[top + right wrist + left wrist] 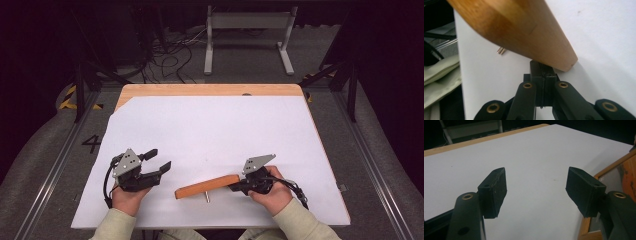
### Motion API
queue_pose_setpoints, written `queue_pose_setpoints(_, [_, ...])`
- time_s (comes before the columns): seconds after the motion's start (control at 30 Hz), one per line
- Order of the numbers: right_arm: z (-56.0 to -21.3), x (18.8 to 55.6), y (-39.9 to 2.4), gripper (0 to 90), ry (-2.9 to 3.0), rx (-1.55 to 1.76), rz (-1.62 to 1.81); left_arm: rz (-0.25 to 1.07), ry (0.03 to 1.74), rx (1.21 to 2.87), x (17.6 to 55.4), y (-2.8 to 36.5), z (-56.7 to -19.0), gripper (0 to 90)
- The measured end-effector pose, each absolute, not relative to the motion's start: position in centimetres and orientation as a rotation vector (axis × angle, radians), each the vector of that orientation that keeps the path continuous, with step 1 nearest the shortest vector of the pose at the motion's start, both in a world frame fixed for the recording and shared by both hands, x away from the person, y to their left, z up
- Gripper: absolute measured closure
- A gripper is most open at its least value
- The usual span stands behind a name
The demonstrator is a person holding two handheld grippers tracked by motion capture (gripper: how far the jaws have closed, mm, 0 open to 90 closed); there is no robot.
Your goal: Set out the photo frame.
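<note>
Just ahead of our pressed-together right tongs (239, 186), left tongs (157, 161) spread idle: wooden paddle (207, 186), stiff, light, smooth, best pinched at its thin near edge.

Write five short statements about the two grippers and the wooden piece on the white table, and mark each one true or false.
1. The left gripper has its jaws spread apart with nothing between them. True.
2. The right gripper has its jaws wide open. False: they are closed together, right at the end of the wooden piece.
3. The wooden piece lies between the two hands in the high view. True.
4. The left gripper touches the wooden piece. False: it stands apart from it, to the piece's left.
5. A thin metal pin sticks out from the wooden piece. True.
</note>
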State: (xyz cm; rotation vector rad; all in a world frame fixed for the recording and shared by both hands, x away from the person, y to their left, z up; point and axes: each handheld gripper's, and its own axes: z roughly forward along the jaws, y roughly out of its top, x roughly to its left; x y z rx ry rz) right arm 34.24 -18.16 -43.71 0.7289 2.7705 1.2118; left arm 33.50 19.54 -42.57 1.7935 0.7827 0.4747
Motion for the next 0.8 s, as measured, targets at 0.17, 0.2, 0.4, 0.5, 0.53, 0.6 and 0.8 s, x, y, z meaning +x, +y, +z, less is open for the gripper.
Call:
queue_pose_setpoints(0.17, [-43.8,35.4,-17.9,90.0,2.744,0.771,1.204,0.471,0.781,1.794,33.5,19.6,-42.6,33.3])
queue_pose_setpoints(0.2, [-43.9,35.9,-17.9,90.0,2.732,0.801,1.201,0.471,0.782,1.794,33.5,19.5,-42.6,33.3])
queue_pose_setpoints(0.4, [-44.0,37.0,-17.7,90.0,2.705,0.841,1.211,0.468,0.784,1.797,33.5,19.6,-42.7,33.2])
queue_pose_setpoints(0.5, [-44.1,37.7,-17.4,90.0,2.706,0.864,1.206,0.468,0.785,1.801,33.5,19.5,-42.7,33.2])
queue_pose_setpoints(0.53, [-44.1,37.9,-17.3,90.0,2.705,0.873,1.204,0.464,0.787,1.801,33.5,19.5,-42.7,33.2])
queue_pose_setpoints(0.6, [-44.2,38.5,-17.1,90.0,2.704,0.886,1.203,0.467,0.784,1.805,33.5,19.4,-42.7,33.1])
queue_pose_setpoints(0.8, [-44.0,39.9,-16.2,90.0,2.705,0.912,1.202,0.463,0.786,1.8,33.5,19.5,-42.7,32.9])
